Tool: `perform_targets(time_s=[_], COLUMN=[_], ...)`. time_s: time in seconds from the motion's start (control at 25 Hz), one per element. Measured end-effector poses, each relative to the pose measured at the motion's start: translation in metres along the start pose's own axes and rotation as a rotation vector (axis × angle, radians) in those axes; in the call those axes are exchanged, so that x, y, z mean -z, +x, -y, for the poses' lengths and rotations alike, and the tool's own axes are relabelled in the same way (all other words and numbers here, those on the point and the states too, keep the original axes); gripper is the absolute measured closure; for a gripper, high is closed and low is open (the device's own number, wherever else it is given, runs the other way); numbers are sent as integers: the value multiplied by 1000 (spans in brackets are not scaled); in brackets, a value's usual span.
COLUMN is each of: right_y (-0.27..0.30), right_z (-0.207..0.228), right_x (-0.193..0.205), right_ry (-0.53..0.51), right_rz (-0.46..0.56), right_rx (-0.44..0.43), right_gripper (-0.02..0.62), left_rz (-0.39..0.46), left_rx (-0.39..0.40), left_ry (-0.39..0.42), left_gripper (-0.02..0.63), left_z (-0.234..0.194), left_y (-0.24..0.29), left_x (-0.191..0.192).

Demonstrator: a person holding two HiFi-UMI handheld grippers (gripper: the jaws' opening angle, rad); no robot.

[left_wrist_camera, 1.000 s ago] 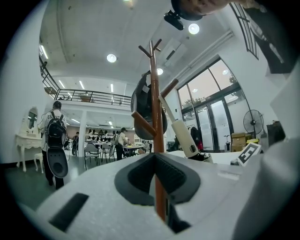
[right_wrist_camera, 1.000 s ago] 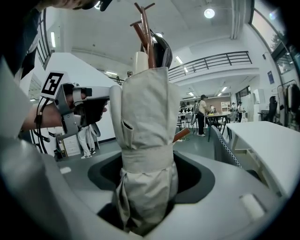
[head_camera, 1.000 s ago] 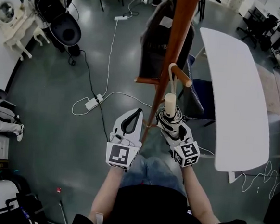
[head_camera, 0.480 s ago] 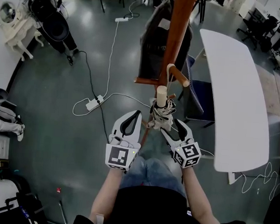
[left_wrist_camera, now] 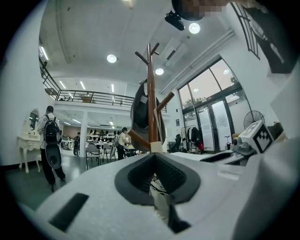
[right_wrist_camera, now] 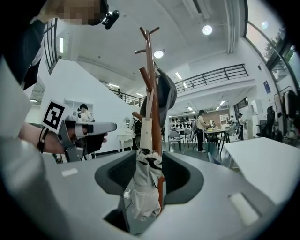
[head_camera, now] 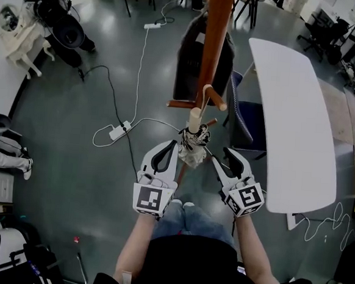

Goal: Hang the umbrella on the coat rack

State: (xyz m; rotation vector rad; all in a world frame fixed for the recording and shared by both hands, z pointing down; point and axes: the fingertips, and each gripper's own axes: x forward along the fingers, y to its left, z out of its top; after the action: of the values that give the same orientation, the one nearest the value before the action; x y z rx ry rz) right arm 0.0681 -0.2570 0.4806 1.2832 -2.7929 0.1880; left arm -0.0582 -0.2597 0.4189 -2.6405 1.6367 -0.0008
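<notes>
The folded white patterned umbrella (head_camera: pixel 193 147) hangs by the strap of its cream handle (head_camera: pixel 194 118) from a peg (head_camera: pixel 216 100) of the brown wooden coat rack (head_camera: pixel 216 43). It dangles beside the pole, free of both grippers. My right gripper (head_camera: pixel 222 155) is just right of it, jaws apart and closing, pressing on nothing. In the right gripper view the umbrella (right_wrist_camera: pixel 145 183) shows ahead between the jaws, against the rack (right_wrist_camera: pixel 151 84). My left gripper (head_camera: pixel 175 145) is just left of it with its tips together and empty. A dark bag (head_camera: pixel 190 60) hangs on the rack.
A long white table (head_camera: pixel 289 116) stands to the right with a blue chair (head_camera: pixel 246 122) beside the rack. A power strip (head_camera: pixel 120 129) and cables lie on the grey floor to the left. A stroller (head_camera: pixel 64 22) stands far left. People sit and walk in the background.
My right gripper has let go of the umbrella, opened and drawn back to the right. The umbrella now hangs from the peg and has swung slightly left. The left gripper barely moved.
</notes>
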Motion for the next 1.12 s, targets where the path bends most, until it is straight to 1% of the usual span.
perform_targets(time_s=[0.12,0.16,0.28,0.4,0.52,0.64,0.84,1.0,1.12], right_y=[-4,-5,-9,-11,-13,-16,-21,-25,-27], right_z=[-1,-1,-2,-2,-3,0,6,12,12], right_x=[-30,-40,-64,-82,-90,-95,-100,-98,-97], right_ry=[-10,-12,-26,-34,-31,-37,-47,-25,-17], right_rz=[35,48,82,117,146,160,167,183,185], right_rx=[16,23,39,54,73,96,135,166,174], right_gripper=[447,471,503,545,573,588,588,588,588], left_rz=[10,6,-9,-11,-14,-10,-21,1,-5], left_rx=[0,1,5,7,9,11,8,-6,-3], left_ry=[-15,-16,-10,-5,-6,-8,11,3,6], left_gripper=[600,600,600,600,600,600,600,600,600], left_z=[2,2,4,4,4,4,0,-6,-7], left_y=[-2,-3,-3,-3,-4,-4,-3,-1,-2], left_x=[-14,-16,-22,-26,-25,-26,-29,-34,-34])
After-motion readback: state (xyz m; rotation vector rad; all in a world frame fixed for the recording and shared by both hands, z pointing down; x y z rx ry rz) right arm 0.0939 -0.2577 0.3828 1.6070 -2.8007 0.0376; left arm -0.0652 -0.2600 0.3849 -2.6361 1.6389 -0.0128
